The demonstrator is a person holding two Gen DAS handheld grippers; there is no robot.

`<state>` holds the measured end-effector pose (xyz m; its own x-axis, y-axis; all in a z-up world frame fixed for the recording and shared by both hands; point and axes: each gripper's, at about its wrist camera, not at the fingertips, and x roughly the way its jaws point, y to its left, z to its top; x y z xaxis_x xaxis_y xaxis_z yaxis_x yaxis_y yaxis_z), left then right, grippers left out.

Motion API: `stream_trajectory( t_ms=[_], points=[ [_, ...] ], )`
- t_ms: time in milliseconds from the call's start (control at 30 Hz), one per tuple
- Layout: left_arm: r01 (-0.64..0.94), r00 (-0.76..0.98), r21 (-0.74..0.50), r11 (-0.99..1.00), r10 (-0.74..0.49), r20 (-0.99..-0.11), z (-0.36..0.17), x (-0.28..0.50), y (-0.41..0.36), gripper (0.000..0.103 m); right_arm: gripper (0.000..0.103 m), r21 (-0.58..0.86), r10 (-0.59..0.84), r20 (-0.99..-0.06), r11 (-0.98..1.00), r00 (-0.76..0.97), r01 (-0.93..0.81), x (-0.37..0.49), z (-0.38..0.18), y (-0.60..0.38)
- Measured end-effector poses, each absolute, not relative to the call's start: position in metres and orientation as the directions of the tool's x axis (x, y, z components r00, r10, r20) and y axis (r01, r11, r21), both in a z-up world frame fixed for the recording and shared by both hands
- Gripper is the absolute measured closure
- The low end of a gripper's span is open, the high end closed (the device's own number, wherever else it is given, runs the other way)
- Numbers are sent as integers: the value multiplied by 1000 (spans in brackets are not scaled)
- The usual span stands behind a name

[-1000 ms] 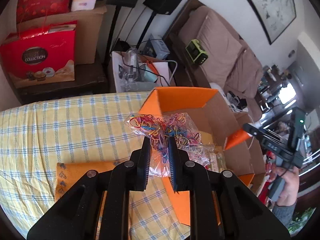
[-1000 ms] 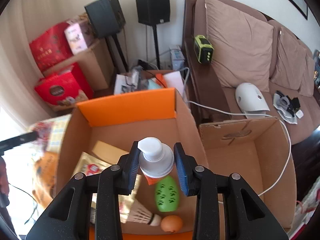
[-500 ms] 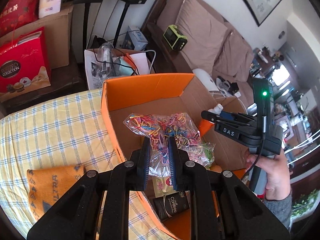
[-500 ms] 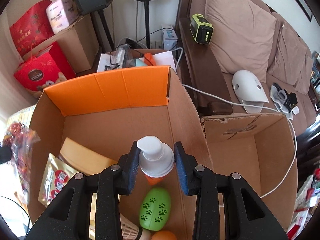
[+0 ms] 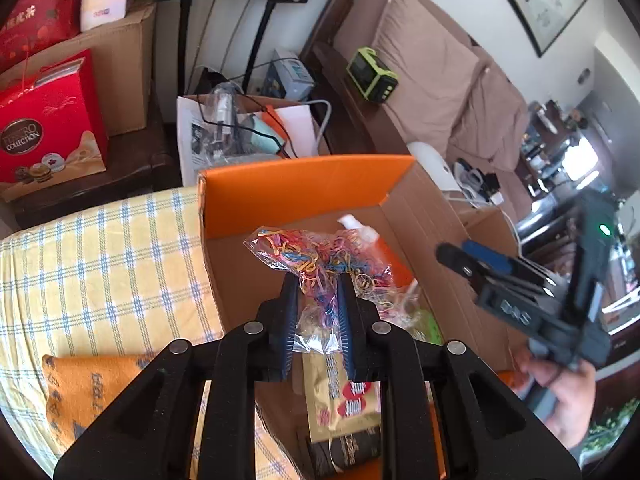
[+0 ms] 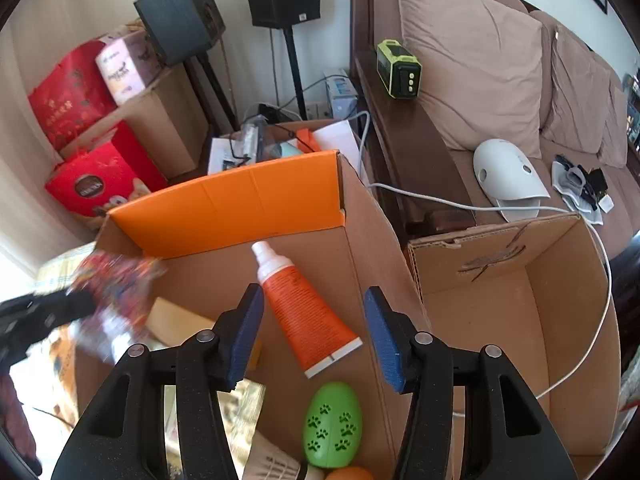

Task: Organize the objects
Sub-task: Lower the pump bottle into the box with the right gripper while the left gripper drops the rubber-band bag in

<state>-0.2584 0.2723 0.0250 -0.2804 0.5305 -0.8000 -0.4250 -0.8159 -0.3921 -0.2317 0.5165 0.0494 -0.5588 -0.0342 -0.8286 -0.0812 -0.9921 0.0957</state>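
Box [image 6: 372, 248] holds orange tube [image 6: 304, 312]; right gripper [image 6: 312, 332] opening, left gripper [image 5: 318, 312] clamps rubber-band bag [image 5: 316, 260].

Right hand-held gripper [image 6: 314, 334]: jaws opening, orange tube [image 6: 306, 312] dropped from between them, now lying tilted inside cardboard box [image 6: 376, 248], white cap toward orange flap. Left hand-held gripper [image 5: 318, 316]: carried bag of rubber bands [image 5: 320, 258] from over checked cloth to over box, above tube.
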Motion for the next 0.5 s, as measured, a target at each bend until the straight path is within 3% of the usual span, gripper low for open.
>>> stream_trajectory(
  t_ms=[33,67,100,167,333,400,500],
  points=[
    [-417,-284,-390,-821,525,-802,25,-261,273,84,49,97,-36,-824,-992,-566,-78,-228,52,516],
    [-410,-286,-390,-824,523,-803,24,-263,275,74,49,98,-39,-820,-993,-571,-73,-226,55,515],
    [-405,-289,-391,-827,521,-803,24,-265,275,58,49,101,-43,-816,-993,-576,-68,-223,57,514],
    [-402,-303,-399,-824,531,-791,25,-266,273,47,48,104,-51,-810,-993,-584,-58,-218,62,511],
    [-423,-283,-401,-813,539,-794,29,-263,271,40,46,100,-59,-799,-994,-599,-35,-212,70,503],
    [-419,-288,-404,-813,541,-790,32,-261,267,32,44,101,-62,-795,-994,-604,-30,-211,72,500],
    [-421,-292,-409,-809,548,-784,39,-257,262,30,40,101,-66,-792,-995,-607,-24,-210,75,494]
  ],
)
